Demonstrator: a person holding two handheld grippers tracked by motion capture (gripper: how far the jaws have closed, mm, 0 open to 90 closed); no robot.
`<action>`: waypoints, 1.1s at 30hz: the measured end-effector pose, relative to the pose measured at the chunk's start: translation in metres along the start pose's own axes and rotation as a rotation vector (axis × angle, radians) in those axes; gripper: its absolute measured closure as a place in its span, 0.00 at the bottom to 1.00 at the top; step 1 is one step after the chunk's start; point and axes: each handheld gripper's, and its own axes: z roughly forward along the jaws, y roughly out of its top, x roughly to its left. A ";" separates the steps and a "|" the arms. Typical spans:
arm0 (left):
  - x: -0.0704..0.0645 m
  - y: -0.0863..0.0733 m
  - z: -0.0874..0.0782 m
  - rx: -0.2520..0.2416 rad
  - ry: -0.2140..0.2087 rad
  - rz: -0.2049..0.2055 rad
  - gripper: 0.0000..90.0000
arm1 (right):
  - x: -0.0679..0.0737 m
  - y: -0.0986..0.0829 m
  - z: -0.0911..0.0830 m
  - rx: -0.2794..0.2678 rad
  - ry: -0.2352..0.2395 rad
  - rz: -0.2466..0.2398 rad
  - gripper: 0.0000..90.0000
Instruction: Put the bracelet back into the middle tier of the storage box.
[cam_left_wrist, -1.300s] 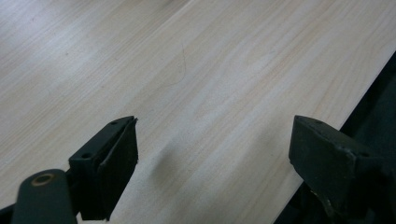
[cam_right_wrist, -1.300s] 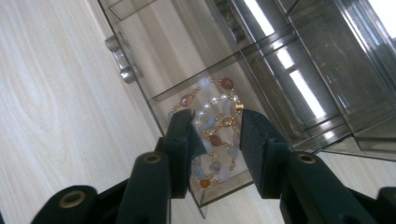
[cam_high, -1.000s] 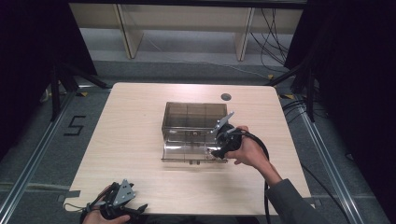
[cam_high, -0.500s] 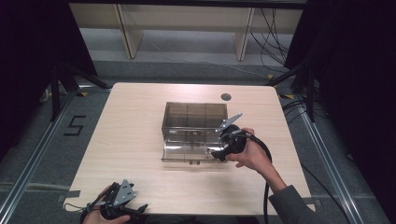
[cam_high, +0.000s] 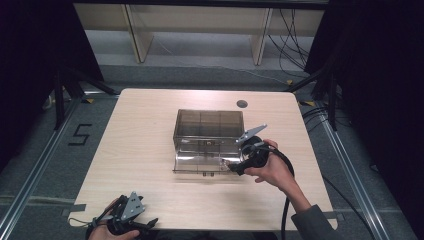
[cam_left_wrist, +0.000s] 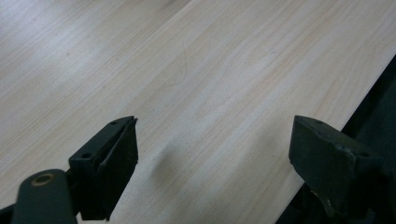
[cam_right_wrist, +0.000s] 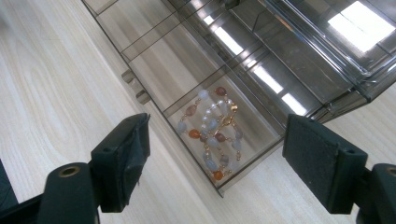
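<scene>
The bead bracelet (cam_right_wrist: 212, 133) in the drawer (cam_right_wrist: 154, 74) bears no readable writing.

A single marking can be read: a large dark numeral "5" (cam_high: 80, 135) taped or painted on the grey floor (cam_high: 40, 165) just left of the table (cam_high: 145, 130), seen in the high view. The numeral sits between the table's left edge and a metal floor rail. No other text, label, brand or sign is legible on the table or on the clear drawer box (cam_high: 207, 131) standing on it.
</scene>
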 end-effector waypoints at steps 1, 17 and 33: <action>0.000 0.000 0.000 0.002 -0.002 -0.001 0.17 | 0.000 0.000 -0.001 0.002 -0.006 0.010 0.27; 0.000 0.000 0.000 0.003 0.002 0.001 0.17 | 0.008 -0.015 -0.009 -0.038 0.010 0.049 0.26; 0.000 0.000 0.001 0.005 -0.001 0.000 0.17 | 0.012 -0.030 -0.012 -0.133 -0.015 -0.022 0.25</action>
